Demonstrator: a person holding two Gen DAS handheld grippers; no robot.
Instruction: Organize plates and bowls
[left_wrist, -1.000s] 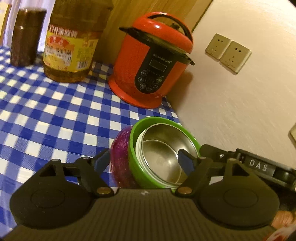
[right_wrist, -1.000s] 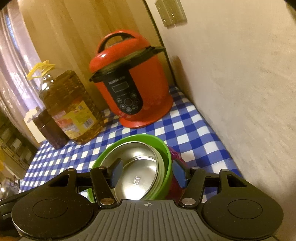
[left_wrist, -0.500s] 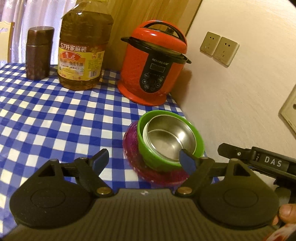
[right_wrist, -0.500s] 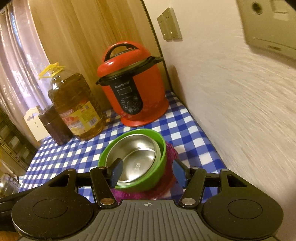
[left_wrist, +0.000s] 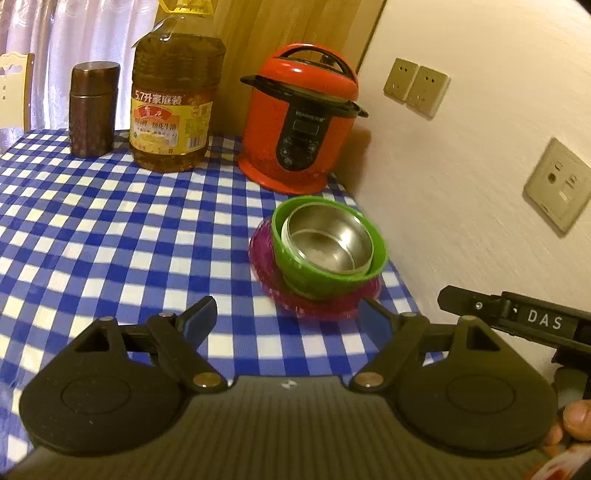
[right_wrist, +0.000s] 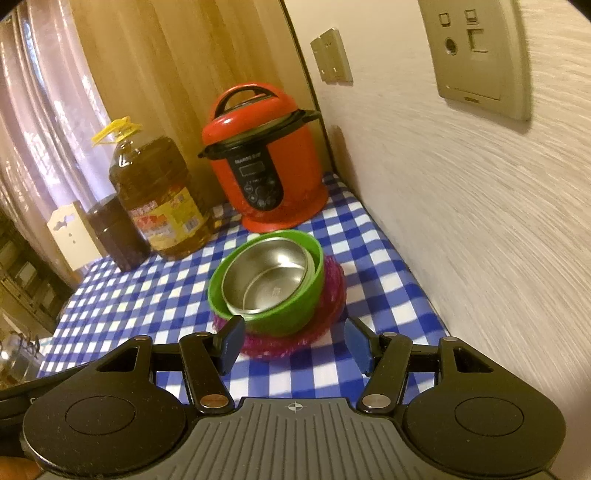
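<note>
blue-white checked tablecloth against cream wall; left gripper, right gripper spread, empty.

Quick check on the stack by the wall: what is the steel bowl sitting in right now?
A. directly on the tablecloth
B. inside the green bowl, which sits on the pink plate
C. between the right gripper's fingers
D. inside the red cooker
B: the steel bowl is nested in the green bowl, which rests on the pink plate; both the left gripper and the right gripper are open and hold nothing.
</note>
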